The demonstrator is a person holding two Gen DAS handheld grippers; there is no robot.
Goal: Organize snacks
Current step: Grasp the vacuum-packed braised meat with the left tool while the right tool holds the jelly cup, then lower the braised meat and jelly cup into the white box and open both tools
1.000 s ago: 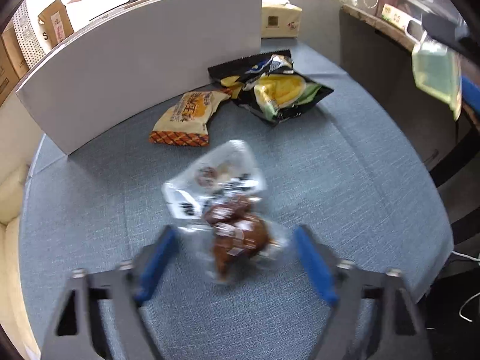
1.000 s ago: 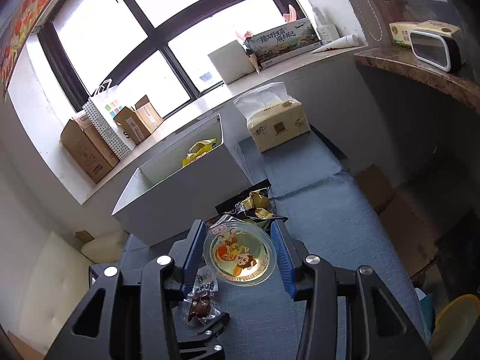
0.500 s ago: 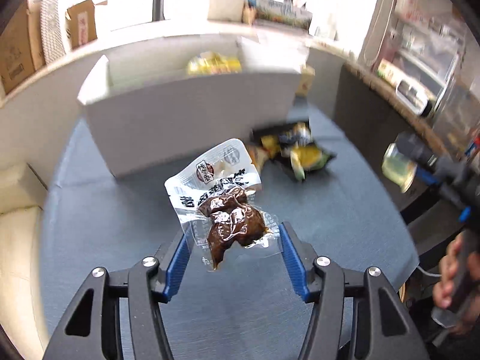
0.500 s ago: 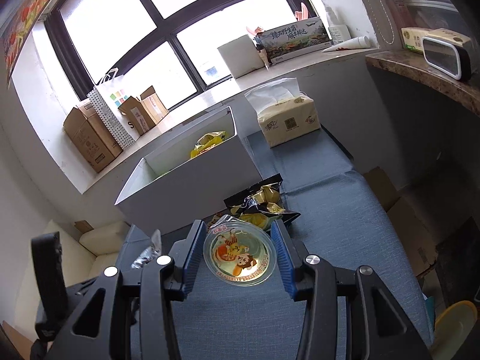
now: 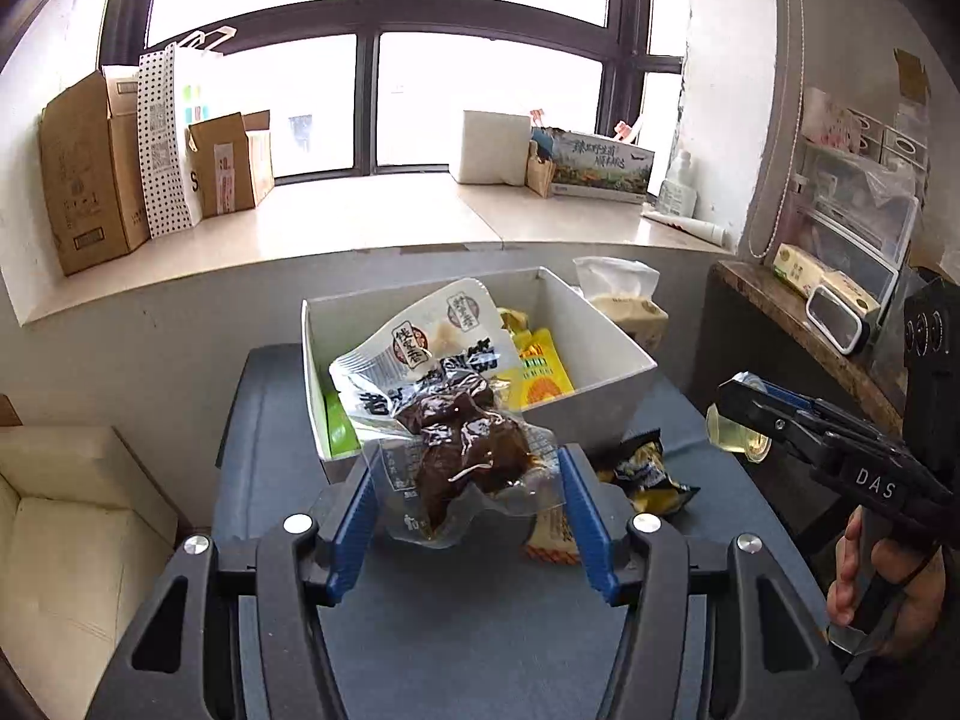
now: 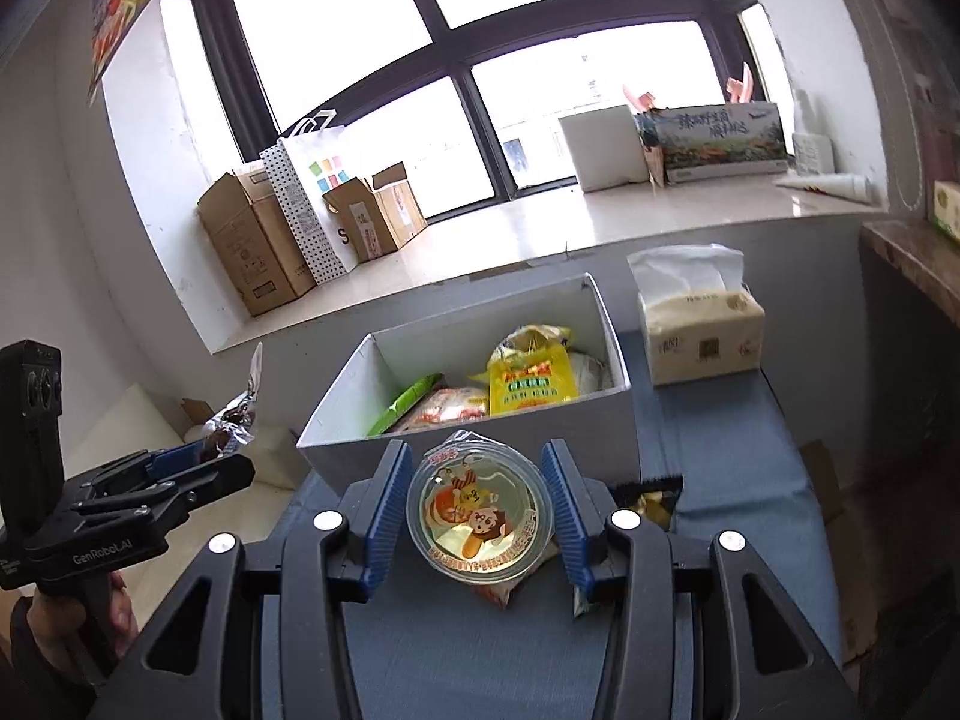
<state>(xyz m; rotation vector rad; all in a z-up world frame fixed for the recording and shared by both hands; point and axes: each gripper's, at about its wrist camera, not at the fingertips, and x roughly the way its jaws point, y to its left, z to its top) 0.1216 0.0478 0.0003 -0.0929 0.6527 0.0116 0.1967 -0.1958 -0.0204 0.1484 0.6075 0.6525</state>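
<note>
My left gripper [image 5: 465, 501] is shut on a clear vacuum pack of brown meat [image 5: 462, 444], held up in the air in front of the white box [image 5: 606, 387]. My right gripper [image 6: 477, 513] is shut on a round jelly cup with a cartoon lid [image 6: 478, 510], held just before the same white box [image 6: 576, 420]. The box holds a yellow packet [image 6: 528, 387], a green packet [image 6: 405, 402] and other snacks. A black-and-yellow snack bag [image 5: 651, 474] and an orange packet [image 5: 552, 531] lie on the blue table [image 5: 480, 630] by the box.
A tissue pack [image 6: 699, 330] stands to the right of the box. Cardboard boxes [image 6: 258, 246] and a dotted paper bag [image 6: 306, 204] stand on the windowsill. A dark side counter [image 5: 798, 330] is to the right, a cream cushion [image 5: 72, 528] to the left.
My left gripper closed on the meat pack and lifted it off the table up to the box. My right gripper moved closer to the box with the jelly cup.
</note>
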